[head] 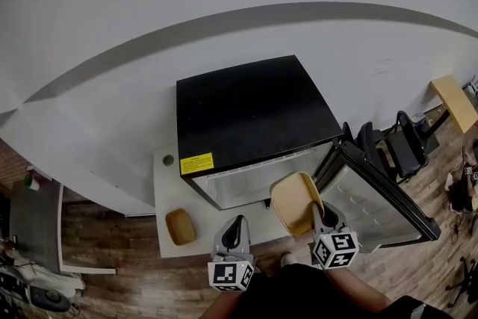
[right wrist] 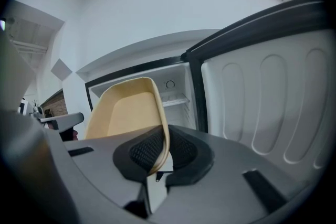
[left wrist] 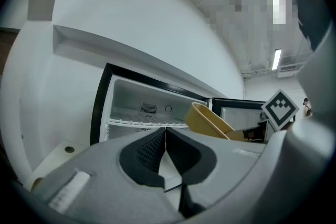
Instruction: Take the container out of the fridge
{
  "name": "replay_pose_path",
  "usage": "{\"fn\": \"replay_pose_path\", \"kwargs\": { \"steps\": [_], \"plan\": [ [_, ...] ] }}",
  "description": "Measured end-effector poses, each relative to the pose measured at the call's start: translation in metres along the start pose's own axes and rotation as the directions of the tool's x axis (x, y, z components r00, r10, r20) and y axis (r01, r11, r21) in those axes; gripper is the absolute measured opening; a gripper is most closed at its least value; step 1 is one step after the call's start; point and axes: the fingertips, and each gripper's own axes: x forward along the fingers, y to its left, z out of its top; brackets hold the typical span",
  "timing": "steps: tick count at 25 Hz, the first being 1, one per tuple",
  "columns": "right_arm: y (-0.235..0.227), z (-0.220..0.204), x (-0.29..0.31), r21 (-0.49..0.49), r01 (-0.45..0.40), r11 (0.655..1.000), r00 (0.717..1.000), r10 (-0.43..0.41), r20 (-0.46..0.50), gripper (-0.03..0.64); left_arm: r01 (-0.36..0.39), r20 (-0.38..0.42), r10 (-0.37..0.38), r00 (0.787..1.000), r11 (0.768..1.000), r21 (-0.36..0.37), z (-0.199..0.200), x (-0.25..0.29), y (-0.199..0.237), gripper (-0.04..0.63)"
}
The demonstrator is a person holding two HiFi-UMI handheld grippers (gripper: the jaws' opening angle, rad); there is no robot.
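A small black fridge stands on a white platform, its door swung open to the right. My right gripper is shut on the rim of a tan container, which hangs tilted in front of the open fridge. In the right gripper view the container stands on edge with its wall pinched between the pads. My left gripper is shut and empty, low before the fridge. The left gripper view shows the white fridge interior and the tan container at right.
A second tan container lies on the white platform left of the fridge. Black chairs and a wooden table stand to the right. A grey desk is at the left. The floor is wood planks.
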Motion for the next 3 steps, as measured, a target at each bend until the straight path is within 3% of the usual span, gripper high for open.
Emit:
{"fn": "replay_pose_path", "kwargs": {
  "steps": [3],
  "plan": [
    [-0.003,-0.0013,0.0018,-0.001,0.01,1.0,1.0,-0.01,-0.005,0.026,0.01,0.001,-0.01,1.0,1.0,0.003,0.002,0.0033,-0.0009,0.015]
  ]
}}
